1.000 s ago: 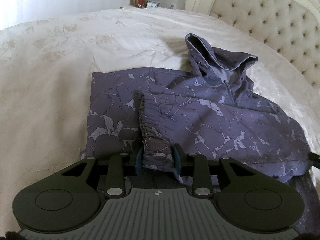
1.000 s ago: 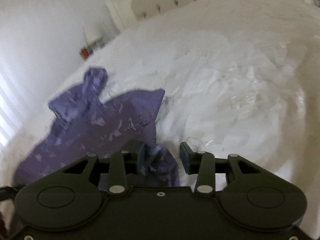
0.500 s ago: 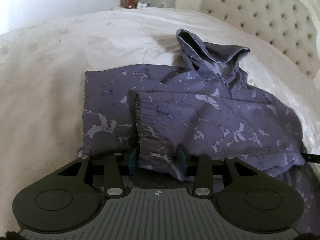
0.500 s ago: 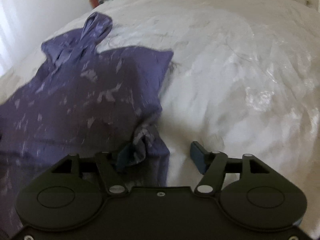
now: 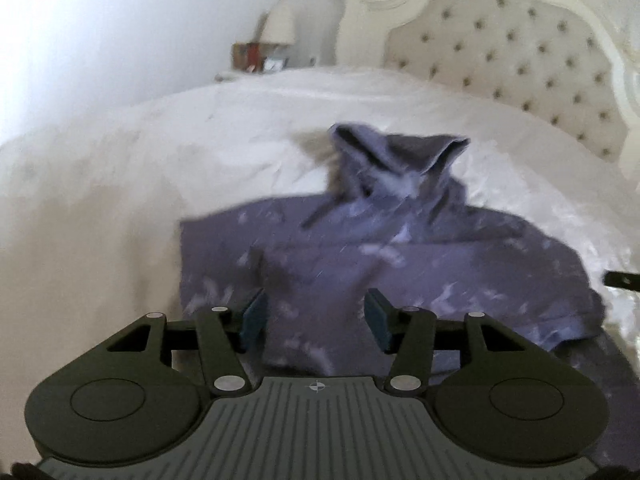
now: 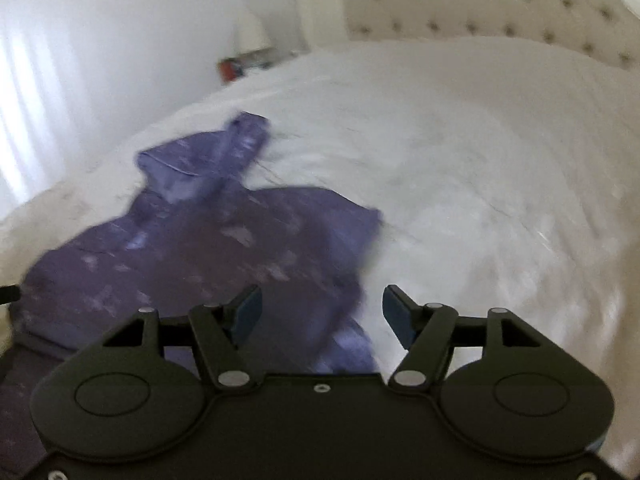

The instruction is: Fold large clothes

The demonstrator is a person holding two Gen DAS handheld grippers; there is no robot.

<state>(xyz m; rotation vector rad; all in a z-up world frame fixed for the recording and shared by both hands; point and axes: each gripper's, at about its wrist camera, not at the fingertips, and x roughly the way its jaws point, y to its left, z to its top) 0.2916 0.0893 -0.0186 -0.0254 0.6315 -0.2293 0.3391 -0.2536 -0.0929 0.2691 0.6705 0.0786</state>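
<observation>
A purple patterned hoodie [image 5: 400,264] lies partly folded on the white bed [image 5: 120,200], its hood [image 5: 400,160] toward the headboard. In the right wrist view the same hoodie [image 6: 224,248] spreads to the left, with its hood [image 6: 224,152] at the far end. My left gripper [image 5: 316,316] hovers over the near edge of the garment; its jaws are opening and the pads do not press the cloth. My right gripper [image 6: 322,312] stands open above the hoodie's right edge, holding nothing. Both views are blurred.
A tufted cream headboard [image 5: 520,48] stands at the far end of the bed. A nightstand with a lamp [image 5: 280,24] and small items [image 5: 256,56] sits at the back left. White bedspread [image 6: 480,200] stretches to the right of the hoodie.
Both grippers let go of the cloth they pinched, opened wider and rose away from the hoodie. The folded sleeve now lies flat on the garment.
</observation>
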